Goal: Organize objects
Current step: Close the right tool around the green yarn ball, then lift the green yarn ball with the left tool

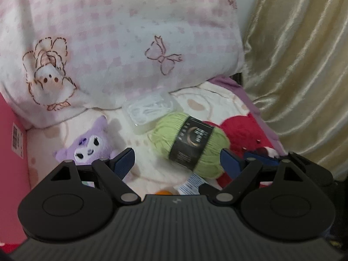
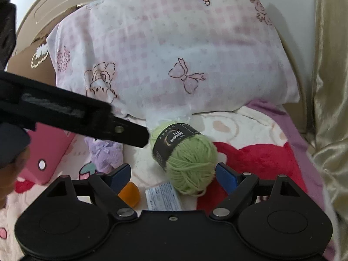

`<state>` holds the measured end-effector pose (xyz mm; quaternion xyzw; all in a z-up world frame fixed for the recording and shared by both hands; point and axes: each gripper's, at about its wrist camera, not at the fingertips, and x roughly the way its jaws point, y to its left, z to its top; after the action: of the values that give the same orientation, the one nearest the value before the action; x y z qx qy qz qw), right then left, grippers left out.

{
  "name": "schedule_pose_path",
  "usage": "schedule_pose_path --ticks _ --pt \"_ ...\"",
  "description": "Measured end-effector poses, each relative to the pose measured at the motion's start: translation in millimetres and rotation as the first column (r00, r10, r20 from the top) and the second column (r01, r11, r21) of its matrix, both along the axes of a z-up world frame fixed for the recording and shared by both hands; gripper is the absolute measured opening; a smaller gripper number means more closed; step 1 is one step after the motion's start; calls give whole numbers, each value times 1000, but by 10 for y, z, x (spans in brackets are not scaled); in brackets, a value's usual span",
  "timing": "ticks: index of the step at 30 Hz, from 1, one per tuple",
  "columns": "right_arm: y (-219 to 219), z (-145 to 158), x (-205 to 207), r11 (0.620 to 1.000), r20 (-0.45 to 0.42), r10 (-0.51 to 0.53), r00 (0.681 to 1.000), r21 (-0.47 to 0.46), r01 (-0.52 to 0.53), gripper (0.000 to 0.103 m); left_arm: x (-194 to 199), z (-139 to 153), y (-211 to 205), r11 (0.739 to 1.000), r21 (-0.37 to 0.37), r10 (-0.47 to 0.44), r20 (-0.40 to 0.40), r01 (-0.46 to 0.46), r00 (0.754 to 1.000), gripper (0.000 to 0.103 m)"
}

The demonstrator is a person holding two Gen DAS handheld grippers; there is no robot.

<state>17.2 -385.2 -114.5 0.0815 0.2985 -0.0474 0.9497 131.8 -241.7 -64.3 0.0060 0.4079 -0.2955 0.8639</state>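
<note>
A green yarn ball [image 1: 191,143] with a black label lies on the bed blanket; it also shows in the right wrist view [image 2: 187,161]. A clear plastic box [image 1: 150,111] sits behind it against the pillow. A purple plush toy [image 1: 87,148] lies to the left, also in the right wrist view [image 2: 106,152]. An orange ball [image 2: 129,193] and a small white-blue packet [image 2: 163,198] lie near the front. My left gripper [image 1: 177,159] is open above the blanket, the yarn between its fingers' line. My right gripper [image 2: 173,175] is open just in front of the yarn. The left gripper's body [image 2: 76,113] crosses the right wrist view.
A large pink-checked pillow [image 1: 121,43] fills the back. A pink box [image 2: 50,152] stands at the left. A gold curtain [image 1: 304,65] hangs at the right. A red patch of blanket [image 2: 261,156] lies right of the yarn.
</note>
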Motion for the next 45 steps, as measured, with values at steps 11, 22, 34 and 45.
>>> schedule_pose_path --ticks 11,22,34,45 --pt "-11 -213 149 995 -21 -98 995 -17 98 66 274 -281 -255 997 77 0 -40 3 999 82" --pt "-273 -279 245 994 -13 -73 997 -80 72 45 604 -433 -352 997 -58 -46 -40 44 998 82" --pt "-598 -309 290 993 -28 -121 992 10 121 46 776 -627 -562 986 -159 -72 -80 58 994 64" --pt "-611 -487 347 986 -63 -96 993 130 104 59 771 -663 -583 985 -172 -53 -106 34 993 57"
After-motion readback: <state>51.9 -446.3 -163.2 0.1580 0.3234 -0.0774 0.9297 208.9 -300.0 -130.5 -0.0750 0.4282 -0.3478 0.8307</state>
